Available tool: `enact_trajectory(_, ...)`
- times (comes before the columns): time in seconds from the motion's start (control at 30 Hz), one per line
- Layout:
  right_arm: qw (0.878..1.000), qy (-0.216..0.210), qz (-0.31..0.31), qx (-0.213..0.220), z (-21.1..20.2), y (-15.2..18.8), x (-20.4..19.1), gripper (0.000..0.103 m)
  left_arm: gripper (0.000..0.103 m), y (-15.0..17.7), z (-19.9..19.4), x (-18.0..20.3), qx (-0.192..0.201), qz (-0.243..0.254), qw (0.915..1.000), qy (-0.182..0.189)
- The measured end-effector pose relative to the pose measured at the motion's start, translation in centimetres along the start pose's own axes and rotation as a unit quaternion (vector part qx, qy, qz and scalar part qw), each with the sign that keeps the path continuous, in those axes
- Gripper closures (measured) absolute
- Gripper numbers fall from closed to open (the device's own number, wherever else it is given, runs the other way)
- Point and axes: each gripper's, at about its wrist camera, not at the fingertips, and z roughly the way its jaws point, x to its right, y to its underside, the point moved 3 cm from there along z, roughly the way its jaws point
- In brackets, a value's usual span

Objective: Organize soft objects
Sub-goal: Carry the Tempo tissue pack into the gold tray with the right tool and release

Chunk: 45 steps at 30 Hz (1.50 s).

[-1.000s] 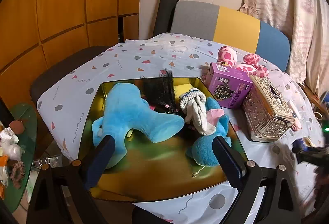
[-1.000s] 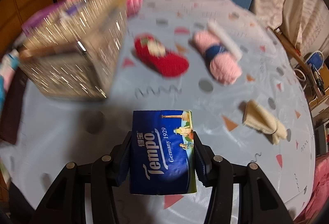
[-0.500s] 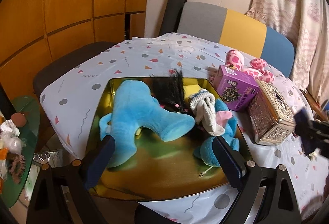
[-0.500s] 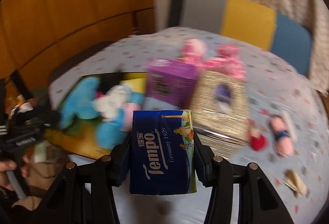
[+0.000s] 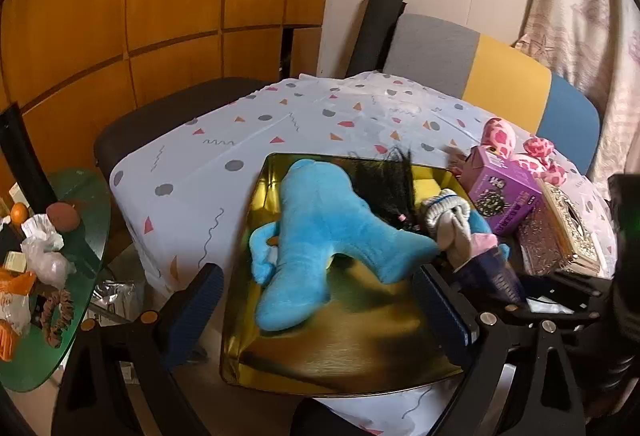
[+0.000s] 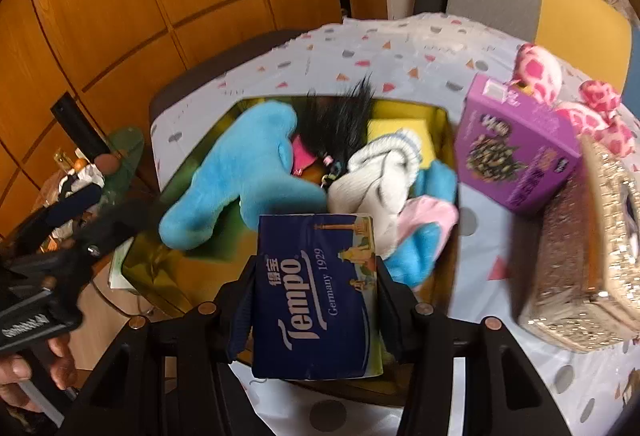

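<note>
A gold tray [image 5: 344, 368] [image 6: 144, 256] on the table holds a big blue plush [image 5: 320, 228] [image 6: 240, 176], a black wig [image 5: 384, 184], a white knit sock [image 5: 448, 220] [image 6: 380, 180] and a smaller blue plush [image 6: 420, 248]. My right gripper [image 6: 312, 300] is shut on a dark blue Tempo tissue pack [image 6: 316, 300] held above the tray's near right edge; the pack also shows in the left wrist view [image 5: 492, 272]. My left gripper [image 5: 316, 308] is open and empty, held over the tray's near edge.
A purple box [image 5: 504, 196] [image 6: 516, 148], a glittery gold tissue box [image 5: 560, 232] [image 6: 584, 248] and a pink spotted plush [image 5: 520, 152] [image 6: 560, 88] sit right of the tray. A green glass side table [image 5: 48, 276] with clutter stands at left. Chairs stand behind the table.
My right gripper has swung left with the tissue pack, from the table's right side to over the tray. The left gripper has drawn back and to the left a little.
</note>
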Motion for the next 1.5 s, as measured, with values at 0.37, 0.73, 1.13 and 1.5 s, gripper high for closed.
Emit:
enact_trajectory(0.37,1.0,-0.018,0.009,-0.017,2.9,-0.3,-1.3,0.049,0.007,0.3,0.8,-0.9,-0.009,-0.01,0.9998,-0.012)
enact_trajectory(0.73,0.998,-0.046,0.041,0.004,1.3,-0.1,-0.6,0.034,0.007,0.5,0.4,-1.1,-0.007,-0.007,0.9998,-0.017)
enact_trajectory(1.13,0.997,-0.013,0.059,0.056,-3.3,1.0,1.6,0.034,0.007,0.7,-0.5,0.3,-0.001,0.01,0.9999,-0.009)
enact_trajectory(1.5,0.992,0.027,0.098,0.071,-6.2,4.2,5.9,0.034,0.007,1.1,-0.5,2.3,-0.01,0.022,0.9993,0.028)
